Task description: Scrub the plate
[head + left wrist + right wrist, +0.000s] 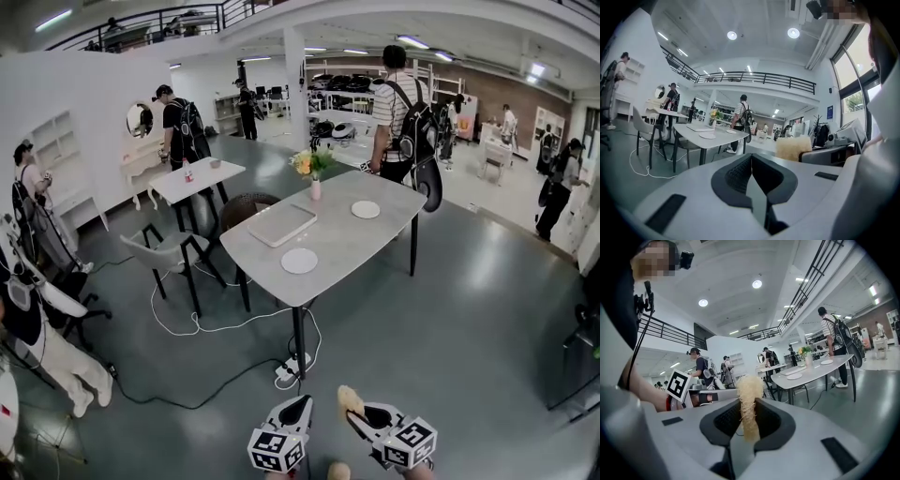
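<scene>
Fibrous scrubber (pixel 749 399): clamped upright in right gripper (pixel 748 430) jaws, readied for scrubbing. Left gripper (pixel 752 178): jaws closed, empty. Nearer plate (pixel 299 261): laid on counter (pixel 375 234), well apart.

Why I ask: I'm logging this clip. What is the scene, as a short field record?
right tool: shut on a yellowish fibrous scrubber
left tool: shut, nothing between its jaws
table: grey, well ahead of both tools
near plate: white, on the table, untouched
far plate: white, at the table's far end
also on table: flat tray, flower vase
scrubbing: not yet begun
</scene>
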Tool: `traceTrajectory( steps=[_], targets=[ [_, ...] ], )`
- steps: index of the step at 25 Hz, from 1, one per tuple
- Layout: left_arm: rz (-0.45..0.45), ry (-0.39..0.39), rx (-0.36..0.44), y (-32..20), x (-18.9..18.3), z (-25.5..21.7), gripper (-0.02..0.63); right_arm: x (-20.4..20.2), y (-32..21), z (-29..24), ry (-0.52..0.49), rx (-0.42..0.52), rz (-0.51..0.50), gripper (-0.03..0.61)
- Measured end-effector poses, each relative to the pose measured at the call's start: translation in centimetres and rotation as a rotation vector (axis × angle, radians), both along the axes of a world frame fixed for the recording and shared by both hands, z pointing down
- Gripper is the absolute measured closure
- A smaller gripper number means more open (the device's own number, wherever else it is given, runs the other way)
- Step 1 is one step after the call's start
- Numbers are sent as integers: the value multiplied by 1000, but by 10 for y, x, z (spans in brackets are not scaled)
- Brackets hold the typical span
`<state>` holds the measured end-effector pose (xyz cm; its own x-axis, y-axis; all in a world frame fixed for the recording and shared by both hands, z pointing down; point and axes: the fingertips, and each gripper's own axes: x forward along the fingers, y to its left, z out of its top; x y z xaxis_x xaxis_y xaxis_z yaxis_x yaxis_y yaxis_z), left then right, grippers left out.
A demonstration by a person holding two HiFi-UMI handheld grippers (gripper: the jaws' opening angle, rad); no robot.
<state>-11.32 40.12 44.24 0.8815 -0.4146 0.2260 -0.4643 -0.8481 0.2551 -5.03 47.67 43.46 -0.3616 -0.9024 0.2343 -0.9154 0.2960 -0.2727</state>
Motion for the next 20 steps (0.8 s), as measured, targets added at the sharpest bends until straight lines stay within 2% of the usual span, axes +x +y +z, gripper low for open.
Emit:
traceTrajectory(
  steps=[4,10,16,20],
  targets=[
    [3,-15,-1,-9,12,4,600,10,-7,2,-20,1,9,502],
    [-27,-56,-28,-19,10,15,600,25,-11,12,-58,-19,37,502],
    [-28,-50,-37,-43,21,20,600,34,-34,18,-72,-28,42,502],
    [4,-44,-55,-68,42,27,600,44,-63,22,-62,-39,38,502]
  ],
)
